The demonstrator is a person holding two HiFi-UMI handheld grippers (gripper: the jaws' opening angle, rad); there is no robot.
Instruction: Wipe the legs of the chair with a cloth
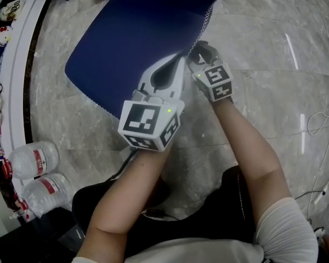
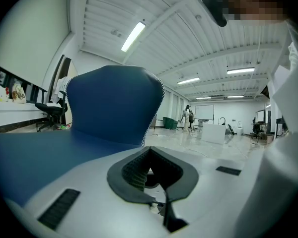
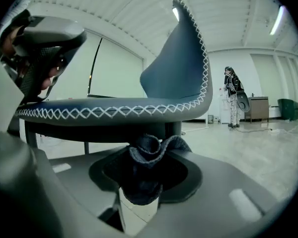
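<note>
In the head view, the blue padded chair seat with white cross-stitching [image 1: 131, 43] fills the far side, and the left gripper [image 1: 172, 70] and right gripper [image 1: 200, 52] sit at its near right edge. In the left gripper view, the jaws are together and empty. In the right gripper view, the jaws clamp a crumpled dark blue cloth [image 3: 149, 152] just below the seat.

No writing can be read. Two bottles [image 1: 33, 159] on the floor [image 1: 263, 48], well left of the left tongs [image 1: 180, 59], carry red labels [image 1: 39, 161] whose print is too small to make out. The cubes [image 1: 148, 122] on the left tongs and the right tongs [image 1: 200, 51] show only black-and-white square markers.
</note>
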